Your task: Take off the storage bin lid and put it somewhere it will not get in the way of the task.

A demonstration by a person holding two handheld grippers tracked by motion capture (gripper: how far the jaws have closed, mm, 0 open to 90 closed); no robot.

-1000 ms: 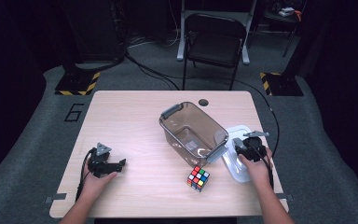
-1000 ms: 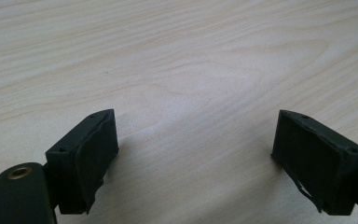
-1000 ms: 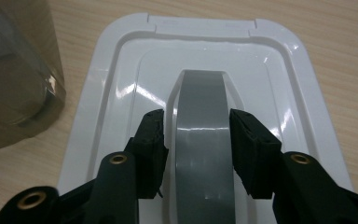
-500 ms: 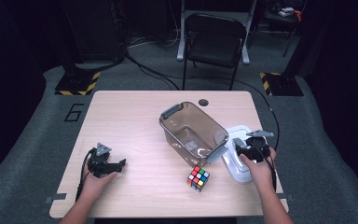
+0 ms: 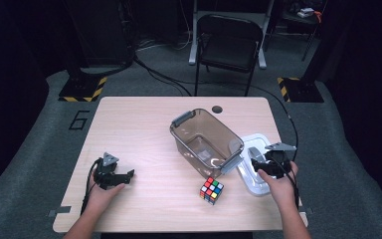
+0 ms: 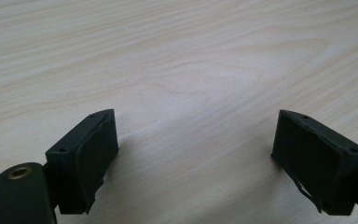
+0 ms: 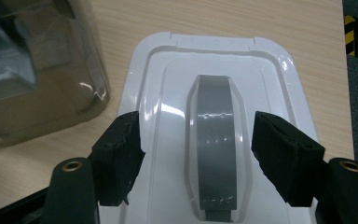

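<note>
High view first, at about eight o'clock on the pale wooden worktop (image 5: 144, 129), the left hand-held gripper (image 5: 127, 174) rests low in the person's left hand (image 5: 102, 191); in the left gripper view its jaws stand wide apart with bare wood grain between them, holding nothing. Toward the centre, a clear brownish bin (image 5: 206, 141) with grey latches sits slightly angled, its open top upward. At about six o'clock from the bin, just beside its near corner, lies a colourful puzzle cube (image 5: 212, 190). At about four o'clock on the worktop, a white lid (image 5: 252, 172) lies flat, touching or nearly touching the bin's right latch. The right hand-held gripper (image 5: 253, 162), carried by the right hand (image 5: 278, 181), hangs over this lid. In the right gripper view the lid (image 7: 223, 121) shows a grey handle strip (image 7: 216, 144) down its middle; the jaws have just been opening and stand clear on either side of that strip, their pads (image 7: 121, 156) pressing on nothing.
</note>
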